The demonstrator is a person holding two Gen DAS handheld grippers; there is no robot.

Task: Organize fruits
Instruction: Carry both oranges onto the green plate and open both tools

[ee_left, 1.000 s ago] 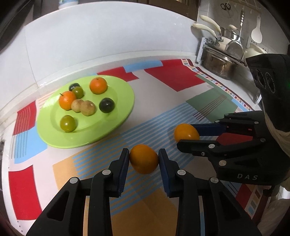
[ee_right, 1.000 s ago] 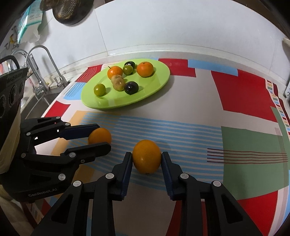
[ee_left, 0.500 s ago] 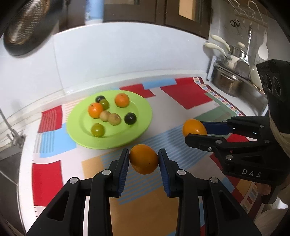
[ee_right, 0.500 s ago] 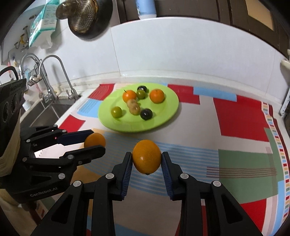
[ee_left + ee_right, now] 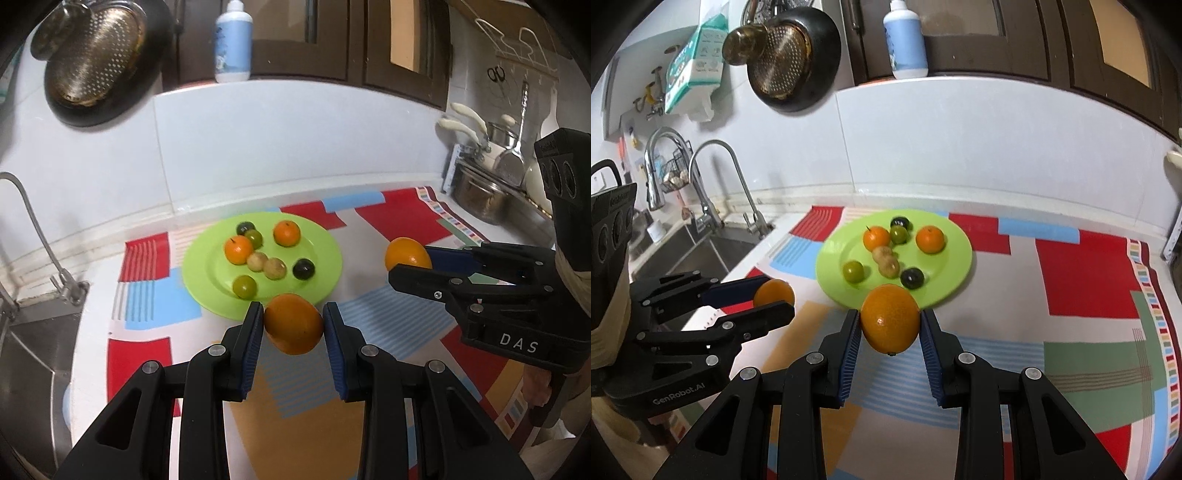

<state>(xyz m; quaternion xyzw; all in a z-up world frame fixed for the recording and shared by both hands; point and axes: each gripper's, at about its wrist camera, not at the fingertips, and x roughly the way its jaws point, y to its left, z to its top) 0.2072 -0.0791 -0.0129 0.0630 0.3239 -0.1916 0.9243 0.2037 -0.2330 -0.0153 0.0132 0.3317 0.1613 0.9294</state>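
My left gripper (image 5: 293, 325) is shut on an orange (image 5: 293, 328), held in the air above the patterned cloth. My right gripper (image 5: 890, 325) is shut on a second orange (image 5: 890, 323), also lifted. Each gripper shows in the other's view: the right one (image 5: 410, 264) at the right, the left one (image 5: 775, 295) at the left, each with its orange. Ahead lies a green plate (image 5: 325, 258) (image 5: 956, 254) with several small fruits: two tangerines, green and dark plums, and two brownish ones.
A colourful patchwork cloth (image 5: 1082, 280) covers the counter. A sink (image 5: 698, 254) with taps lies to the left. Pots and utensils (image 5: 484, 192) stand at the far right. A strainer pan (image 5: 96, 66) hangs on the white wall; a bottle (image 5: 232, 40) stands above.
Both grippers have risen with their oranges off the cloth. The plate now looks smaller and farther below, and more of the wall, sink and cupboards has come into view.
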